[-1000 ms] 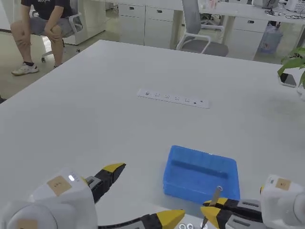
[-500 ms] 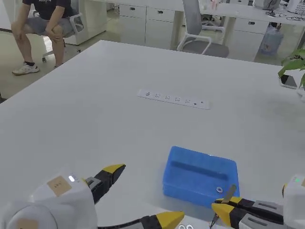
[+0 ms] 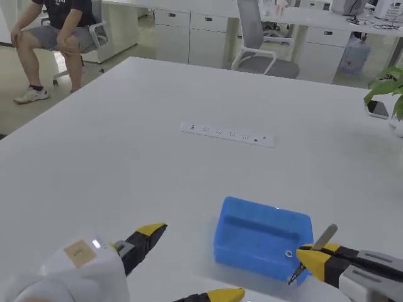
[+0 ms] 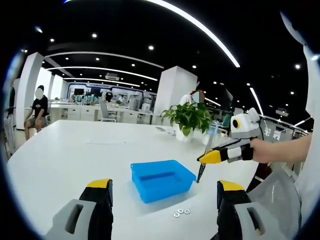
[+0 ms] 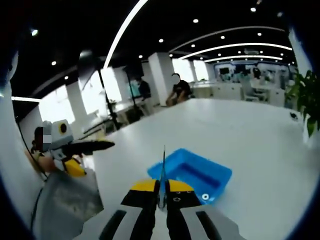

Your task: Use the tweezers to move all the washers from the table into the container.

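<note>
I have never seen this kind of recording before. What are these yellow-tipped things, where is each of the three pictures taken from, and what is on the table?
No robot here: a person holds a two-jaw gripper in each hand. The head view comes from a headset camera looking down at the white table; the two round pictures come from cameras riding on the grippers. The left gripper is open and holds nothing. The right gripper is shut on tweezers. On the table stand a blue container with one washer inside, three washers beside it, and a power strip farther off.
</note>
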A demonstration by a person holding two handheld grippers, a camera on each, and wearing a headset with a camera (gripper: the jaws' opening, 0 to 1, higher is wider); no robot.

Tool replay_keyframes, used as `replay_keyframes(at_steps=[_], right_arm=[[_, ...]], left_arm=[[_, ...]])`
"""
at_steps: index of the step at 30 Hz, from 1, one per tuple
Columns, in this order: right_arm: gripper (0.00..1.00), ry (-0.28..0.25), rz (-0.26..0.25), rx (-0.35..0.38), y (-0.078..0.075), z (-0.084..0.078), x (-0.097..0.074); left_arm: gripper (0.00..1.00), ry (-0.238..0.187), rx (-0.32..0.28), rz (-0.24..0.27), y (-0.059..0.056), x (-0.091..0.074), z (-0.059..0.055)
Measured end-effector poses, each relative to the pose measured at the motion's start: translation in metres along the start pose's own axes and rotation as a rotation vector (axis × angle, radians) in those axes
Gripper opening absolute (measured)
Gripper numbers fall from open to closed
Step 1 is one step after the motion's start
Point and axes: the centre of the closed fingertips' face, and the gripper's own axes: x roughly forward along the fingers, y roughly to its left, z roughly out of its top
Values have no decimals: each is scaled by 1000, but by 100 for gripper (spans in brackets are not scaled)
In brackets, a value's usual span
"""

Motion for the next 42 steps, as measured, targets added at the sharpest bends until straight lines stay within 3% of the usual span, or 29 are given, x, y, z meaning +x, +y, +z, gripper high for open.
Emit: replay_keyframes(at_steps=[16, 22, 26, 32, 38, 42], right_arm=[[3, -31, -1, -12, -1, 28, 1], [3, -54, -19, 35, -15, 41, 4], [3, -41, -67, 59, -28, 41, 6], [3, -55, -83, 108, -41, 44, 9], [3, -68, -150, 118, -57, 46, 13], [3, -68, -154, 129, -62, 47, 16]], left_arm=[[87, -8, -1, 10, 2, -2, 1], [87, -12, -4, 16, 3, -2, 2], [87, -12, -3, 20, 4, -2, 2], [86, -14, -7, 20, 4, -2, 3], [86, -8, -9, 17, 4, -1, 2], [86, -6, -7, 19, 5, -2, 1]])
